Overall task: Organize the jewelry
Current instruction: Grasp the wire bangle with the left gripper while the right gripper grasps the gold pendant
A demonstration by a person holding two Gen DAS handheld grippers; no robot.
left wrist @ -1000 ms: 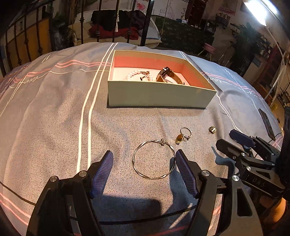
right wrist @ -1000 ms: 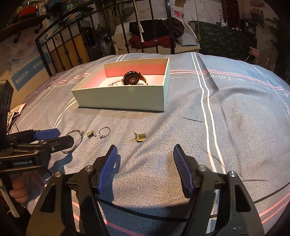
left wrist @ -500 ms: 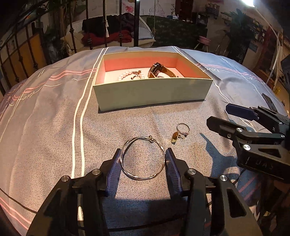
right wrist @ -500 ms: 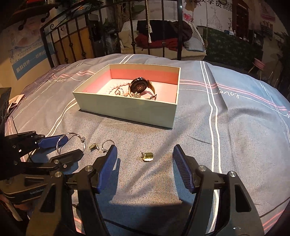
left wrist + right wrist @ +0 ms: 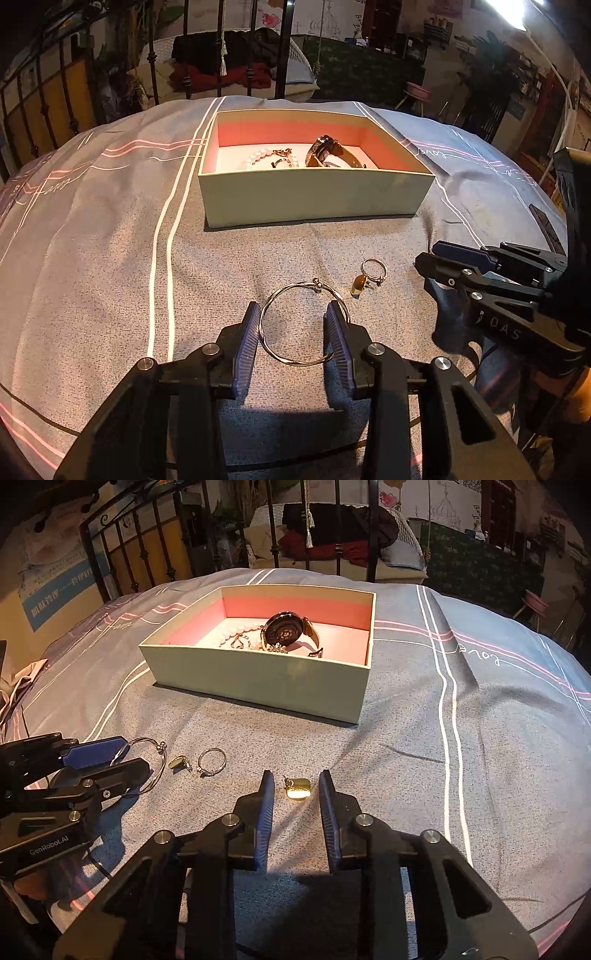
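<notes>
A silver bangle [image 5: 303, 323] lies on the grey bedspread. My left gripper [image 5: 293, 314] is shut on it, both blue pads touching its sides; it also shows in the right wrist view [image 5: 110, 755]. My right gripper [image 5: 295, 781] has narrowed around a small gold earring [image 5: 299, 790], with a gap still on each side. A silver ring [image 5: 373, 267] and a second gold earring [image 5: 359, 287] lie between the grippers. The pale green box [image 5: 317, 194] with a pink inside holds a watch [image 5: 286, 631] and a pearl bracelet [image 5: 258, 158].
The bed's black iron headboard [image 5: 273, 535] stands behind the box. A dark flat object [image 5: 546, 229] lies on the bedspread at the far right. Clothes are piled beyond the rail.
Both grippers have moved forward and closed in. The left jaws went from wide open to gripping the bangle. The right jaws narrowed around the gold earring.
</notes>
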